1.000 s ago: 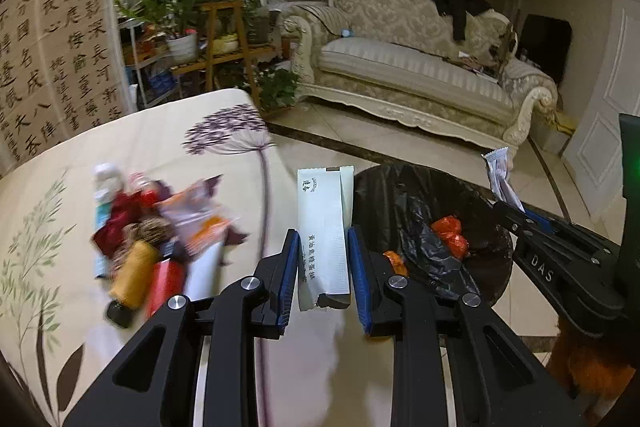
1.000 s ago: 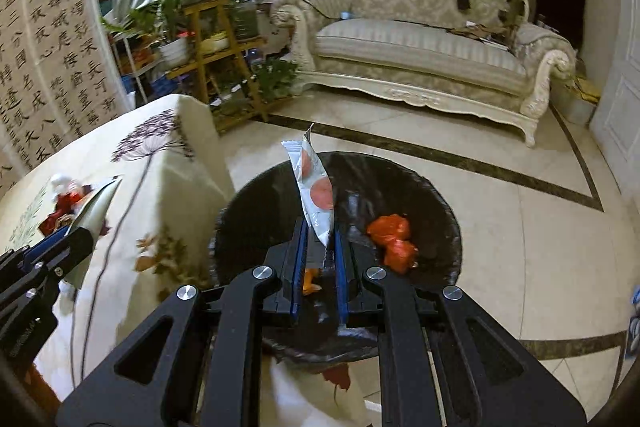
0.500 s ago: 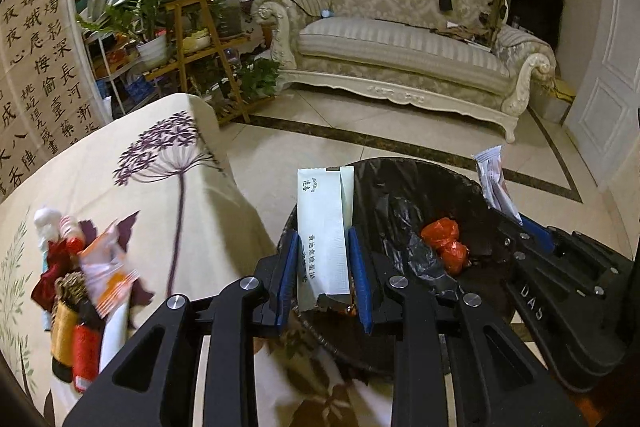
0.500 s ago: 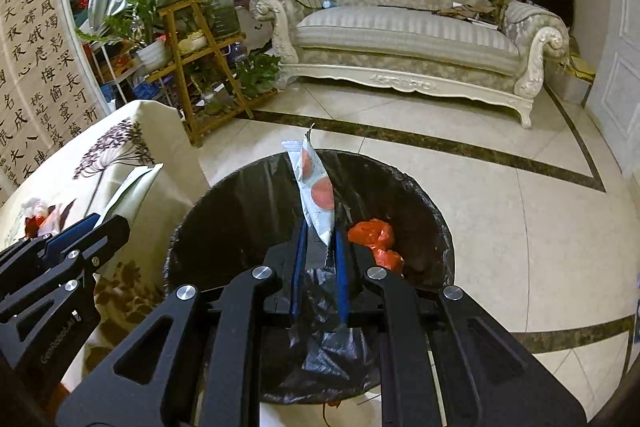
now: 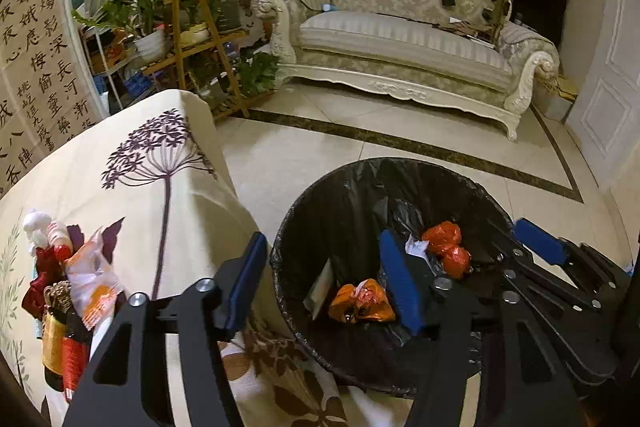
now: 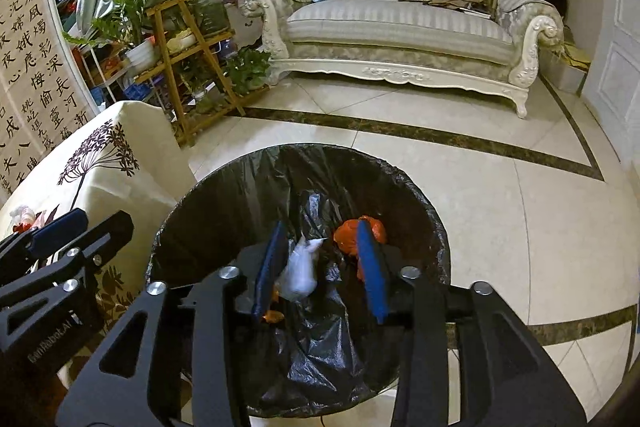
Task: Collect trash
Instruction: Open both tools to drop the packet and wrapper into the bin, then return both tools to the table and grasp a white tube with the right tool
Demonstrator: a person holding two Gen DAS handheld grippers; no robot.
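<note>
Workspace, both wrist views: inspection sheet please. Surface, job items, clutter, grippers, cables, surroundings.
Surface: table under a cream floral cloth, its corner beside the bin.
Job's things: black-lined trash bin on the floor holds orange bags, a flat paper packet and a white wrapper, blurred, apparently dropping.
Clutter: pile of wrappers and small bottles on the table.
Grippers: left gripper and right gripper over the bin; both have just been opening, nothing pressed by the pads.
Cables: nothing seen.
Surroundings: tiled floor, sofa, plant shelf, calligraphy panel.
</note>
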